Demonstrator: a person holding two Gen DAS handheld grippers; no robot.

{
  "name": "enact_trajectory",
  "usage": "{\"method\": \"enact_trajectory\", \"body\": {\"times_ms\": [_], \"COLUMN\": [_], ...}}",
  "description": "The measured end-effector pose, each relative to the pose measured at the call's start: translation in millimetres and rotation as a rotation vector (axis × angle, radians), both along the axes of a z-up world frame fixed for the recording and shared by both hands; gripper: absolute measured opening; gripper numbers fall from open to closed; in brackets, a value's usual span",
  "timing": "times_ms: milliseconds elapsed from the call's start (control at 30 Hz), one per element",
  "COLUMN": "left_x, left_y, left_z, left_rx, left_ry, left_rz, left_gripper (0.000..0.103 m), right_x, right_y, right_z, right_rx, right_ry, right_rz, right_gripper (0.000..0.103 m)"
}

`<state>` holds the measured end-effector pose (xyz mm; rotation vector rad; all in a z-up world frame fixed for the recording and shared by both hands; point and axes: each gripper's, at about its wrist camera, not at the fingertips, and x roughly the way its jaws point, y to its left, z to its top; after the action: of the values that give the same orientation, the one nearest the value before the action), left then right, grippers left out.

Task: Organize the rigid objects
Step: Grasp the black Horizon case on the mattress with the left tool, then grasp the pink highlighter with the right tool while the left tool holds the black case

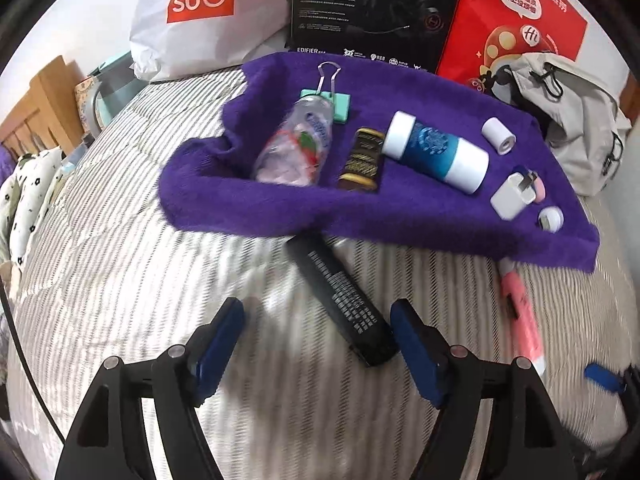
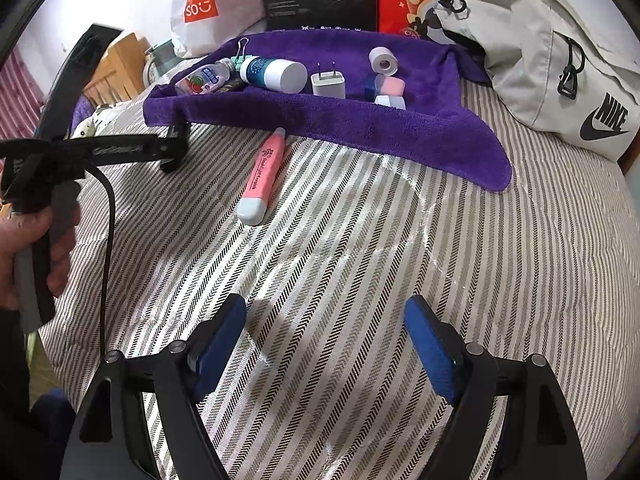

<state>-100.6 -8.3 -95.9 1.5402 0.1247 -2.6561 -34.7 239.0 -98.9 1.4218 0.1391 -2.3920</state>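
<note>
A purple towel point(image 1: 248, 204) point(image 2: 360, 128) lies on the striped bed and carries a clear bottle point(image 1: 296, 144), a mint binder clip point(image 1: 340, 100), a dark gold-patterned bar point(image 1: 360, 160), a blue-and-white tube point(image 1: 436, 152) point(image 2: 276, 72), a white roll point(image 1: 498, 136) point(image 2: 383, 60) and a white charger plug point(image 1: 514, 196) point(image 2: 328, 84). A black flat box point(image 1: 344, 304) lies off the towel, just ahead of my open left gripper point(image 1: 318, 320). A pink pen point(image 1: 520, 312) point(image 2: 262, 176) lies on the bedding to its right. My right gripper point(image 2: 326, 328) is open over bare bedding, empty.
A Miniso bag point(image 1: 200, 12), a black Edifier box point(image 1: 376, 8) and a red box point(image 1: 516, 20) stand behind the towel. A grey Nike backpack point(image 2: 552, 60) sits at the right. A hand point(image 2: 24, 248) holds the left gripper. Wooden furniture point(image 1: 36, 108) stands far left.
</note>
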Motion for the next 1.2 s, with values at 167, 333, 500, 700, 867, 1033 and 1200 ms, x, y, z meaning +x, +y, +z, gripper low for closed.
{"method": "enact_trajectory", "body": {"times_ms": [167,333,500,700,867,1033,1200], "left_x": [14,11,2,-2,2,5,15], "left_y": [-32,-42,-21,-15,-7,-19,-31], "left_z": [-1,1,-2,3,4,6,8], "left_rx": [-0.031,0.052,-0.032,-0.037,-0.071,0.001,0.028], "left_ry": [-0.015,0.021,0.050,0.074,0.086,0.073,0.073], "left_rz": [-0.009,-0.055,-0.149,-0.219,-0.260,-0.253,-0.244], "left_gripper": [0.075,0.072,0.064,0.032,0.021,0.021,0.021], "right_x": [0,0,-1,0,0,0,0], "right_y": [-2,-7,-8,-13,-20,-26,-33], "right_z": [0,-1,-1,-2,-2,0,12], "right_rx": [0.012,0.029,0.037,0.052,0.064,0.067,0.047], "right_ry": [-0.002,0.000,-0.008,-0.013,-0.018,-0.026,0.009], "right_rz": [-0.006,-0.001,-0.002,-0.009,-0.007,0.001,0.004], "right_gripper": [0.082,0.082,0.082,0.082,0.082,0.082,0.082]}}
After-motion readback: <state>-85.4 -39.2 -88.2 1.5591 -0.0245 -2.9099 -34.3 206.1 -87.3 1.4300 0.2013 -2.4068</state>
